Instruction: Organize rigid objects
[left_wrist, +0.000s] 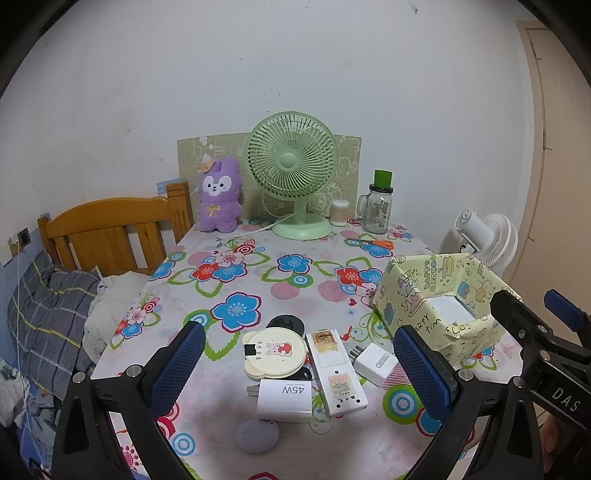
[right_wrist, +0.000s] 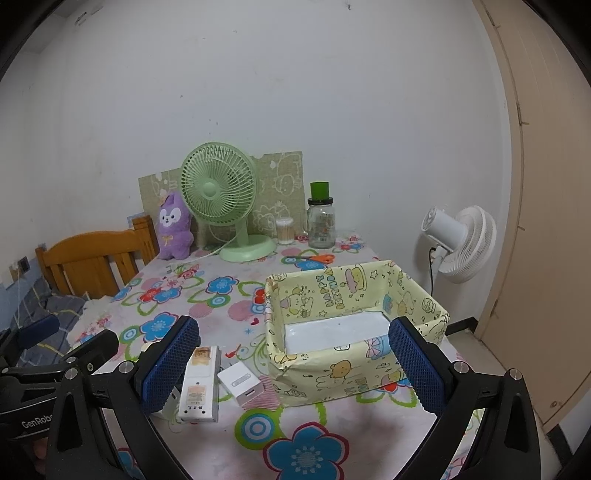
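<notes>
Yellow cartoon-paper box (right_wrist: 354, 347) sits on the flowery tablecloth (right_wrist: 295, 435), nothing inside but its white bottom. Everything else is bunched just left of the box: a small white plug (left_wrist: 376, 363), a long white remote (left_wrist: 336, 373), a round cream mirror (left_wrist: 273, 352) (overlapping something black behind it), a 45W charger (left_wrist: 284, 400) and a grey puck (left_wrist: 256, 435). Left gripper (left_wrist: 299, 373) hangs wide open above that pile, holding nothing. Right gripper (right_wrist: 291, 363) is wide open too, empty, in front of the box.
</notes>
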